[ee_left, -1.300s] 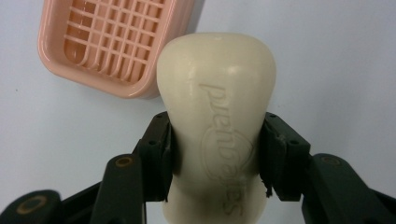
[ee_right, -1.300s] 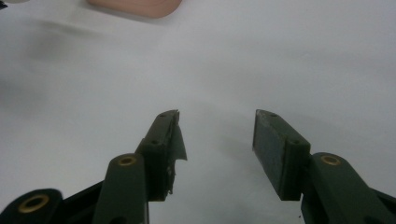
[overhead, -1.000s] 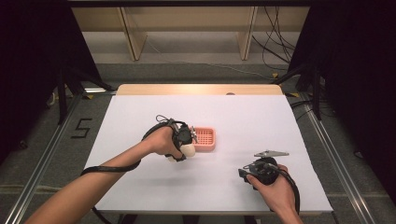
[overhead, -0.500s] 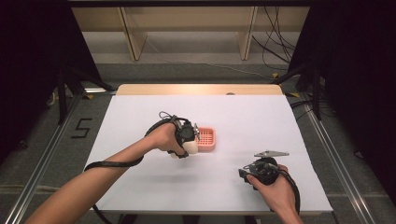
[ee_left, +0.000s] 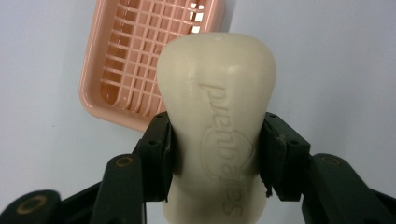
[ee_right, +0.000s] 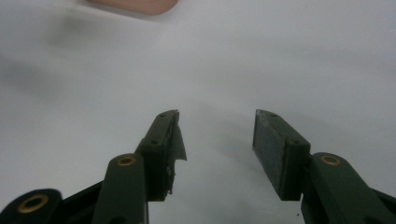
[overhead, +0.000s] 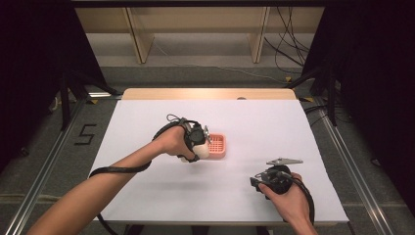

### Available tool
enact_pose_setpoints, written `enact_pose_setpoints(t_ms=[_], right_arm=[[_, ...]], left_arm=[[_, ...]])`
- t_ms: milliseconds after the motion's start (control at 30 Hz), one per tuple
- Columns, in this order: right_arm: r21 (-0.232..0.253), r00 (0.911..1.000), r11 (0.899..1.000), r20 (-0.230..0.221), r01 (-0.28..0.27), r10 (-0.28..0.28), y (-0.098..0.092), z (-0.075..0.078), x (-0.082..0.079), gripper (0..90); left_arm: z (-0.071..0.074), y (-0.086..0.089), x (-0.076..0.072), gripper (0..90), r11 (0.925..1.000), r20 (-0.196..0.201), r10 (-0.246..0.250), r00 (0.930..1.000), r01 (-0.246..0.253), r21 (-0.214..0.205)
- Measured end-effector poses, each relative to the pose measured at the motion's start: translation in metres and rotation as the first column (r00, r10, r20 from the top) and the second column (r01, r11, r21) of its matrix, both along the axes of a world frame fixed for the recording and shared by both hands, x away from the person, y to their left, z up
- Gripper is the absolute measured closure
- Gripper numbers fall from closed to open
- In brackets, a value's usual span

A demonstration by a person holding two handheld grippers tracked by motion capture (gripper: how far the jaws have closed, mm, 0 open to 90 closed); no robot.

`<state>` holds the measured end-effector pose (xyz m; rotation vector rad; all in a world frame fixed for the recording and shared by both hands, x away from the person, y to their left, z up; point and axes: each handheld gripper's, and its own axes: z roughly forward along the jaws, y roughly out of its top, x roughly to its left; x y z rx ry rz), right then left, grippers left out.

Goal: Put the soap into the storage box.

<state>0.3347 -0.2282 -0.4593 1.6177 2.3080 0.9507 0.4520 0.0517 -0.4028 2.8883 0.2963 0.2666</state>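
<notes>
- The soap bar (ee_left: pixel 217 116) is cream-coloured, with raised letters on its face, and I hold it in my left gripper (ee_left: pixel 216 156). The two jaws press on its long sides near the lower half, so the grip is closed on it and looks firm.
- In the left gripper view the long axis of the bar runs straight away from the jaws, and its rounded free end points toward the pink soap dish (ee_left: pixel 140 56). That end covers the near corner of the dish, but I cannot tell if it touches it or hangs above it.
- In the high view the soap bar (overhead: pixel 198 151) is at the left edge of the dish (overhead: pixel 217 146), near the middle of the white table (overhead: pixel 147 196).
- I judge that the step in hand is carrying the soap to the dish. The placing is not yet done.
- The next move, I think, calls for bringing the bar over the ribbed floor of the dish and turning it so its long axis follows the long side of the dish. Then I lower it flat and only after that release the jaws.
- My right gripper (ee_right: pixel 216 154) rests low over bare table, well apart from the dish, with jaws spread and nothing between them.
</notes>
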Motion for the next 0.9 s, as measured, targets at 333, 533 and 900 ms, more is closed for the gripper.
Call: enact_pose_setpoints(t_ms=[333,533,900], right_arm=[[-0.004,0.9999,1.000,0.015,0.004,-0.004,0.000,0.000,0.000,51.1],[0.003,0.9992,1.000,0.041,0.006,-0.006,0.000,-0.002,0.000,51.0],[-0.003,0.9987,0.999,0.038,0.034,-0.034,-0.001,-0.001,-0.002,50.8]], left_arm=[[0.000,-0.005,0.003,49.6,0.9997,0.003,-0.021,0.9998,0.021,0.008],[-0.001,-0.005,0.006,49.6,0.9999,0.014,-0.014,0.9998,0.014,0.002],[0.000,-0.007,0.011,49.6,1.0000,0.020,-0.005,0.9998,0.005,-0.004]])
